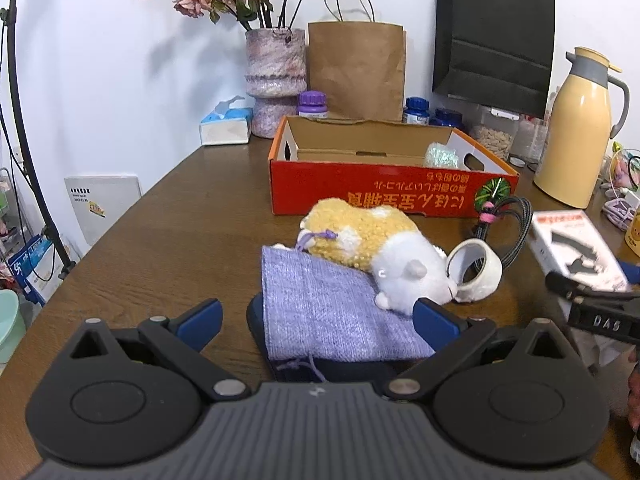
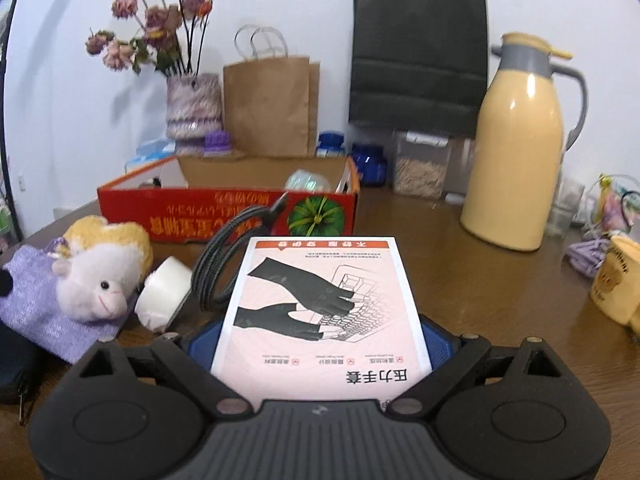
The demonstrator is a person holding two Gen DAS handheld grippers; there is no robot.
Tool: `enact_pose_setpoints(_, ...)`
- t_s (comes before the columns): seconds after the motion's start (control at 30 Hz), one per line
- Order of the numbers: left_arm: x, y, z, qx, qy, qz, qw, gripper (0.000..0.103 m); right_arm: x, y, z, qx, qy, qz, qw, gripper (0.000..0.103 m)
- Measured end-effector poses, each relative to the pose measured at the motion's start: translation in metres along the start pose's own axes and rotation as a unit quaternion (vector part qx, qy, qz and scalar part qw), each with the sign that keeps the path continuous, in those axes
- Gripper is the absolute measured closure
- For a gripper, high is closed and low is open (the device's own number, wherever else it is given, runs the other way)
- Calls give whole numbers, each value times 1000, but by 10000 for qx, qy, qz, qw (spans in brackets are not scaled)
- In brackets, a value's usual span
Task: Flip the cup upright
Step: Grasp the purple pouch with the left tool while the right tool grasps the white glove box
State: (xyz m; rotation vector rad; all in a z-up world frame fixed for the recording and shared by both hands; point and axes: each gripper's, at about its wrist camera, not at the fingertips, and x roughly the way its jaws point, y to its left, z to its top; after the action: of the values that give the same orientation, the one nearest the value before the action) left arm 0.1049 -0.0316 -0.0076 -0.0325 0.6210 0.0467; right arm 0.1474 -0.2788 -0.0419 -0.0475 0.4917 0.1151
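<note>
A yellow cup point(image 2: 616, 284) with a bear drawing stands at the table's right edge, partly cut off; a sliver of the cup point(image 1: 634, 236) also shows in the left wrist view. I cannot tell which way up it is. My right gripper point(image 2: 320, 332) is shut on a white and pink glove box point(image 2: 324, 304), its blue pads against the box's two long sides. The cup lies well to the right of it. My left gripper point(image 1: 318, 316) is open over a lilac knit pouch point(image 1: 328, 312) lying on a dark case, left of the box.
A plush hamster point(image 1: 372, 248), a tape roll point(image 1: 478, 268) and a coiled black cable point(image 2: 224, 264) lie between the grippers. Behind them are a red cardboard box point(image 1: 384, 192), a vase, paper bags, jars and a yellow thermos jug point(image 2: 520, 152). A lilac cord point(image 2: 586, 256) lies by the cup.
</note>
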Motion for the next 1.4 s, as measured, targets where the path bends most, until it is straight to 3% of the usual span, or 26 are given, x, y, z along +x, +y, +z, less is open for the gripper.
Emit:
enact_pose_setpoints(0.33,7,1,-10,-94,395,10,9992,0,-29,-4,0,85,-760,-218,9968,7)
enact_pose_setpoints(0.6,17,-11,-16,7,613,22,9981,0,-40,-2,-2,54,-961,-152,9952,7)
enact_pose_setpoints(0.9,19,-25,-9,350,179,372,9985,0,-43,1,-4,32,-987,-41,9951,7)
enact_pose_setpoints(1.17,37,-34,-9,550,101,519,9971,0,-48,22,-7,142,-943,50,9954,7)
enact_pose_setpoints(1.23,39,-34,-9,595,75,511,9969,3,-46,28,-6,125,-924,102,9956,7)
enact_pose_setpoints(1.4,45,-30,-10,670,168,393,9968,26,-42,32,-5,160,-864,73,9961,7)
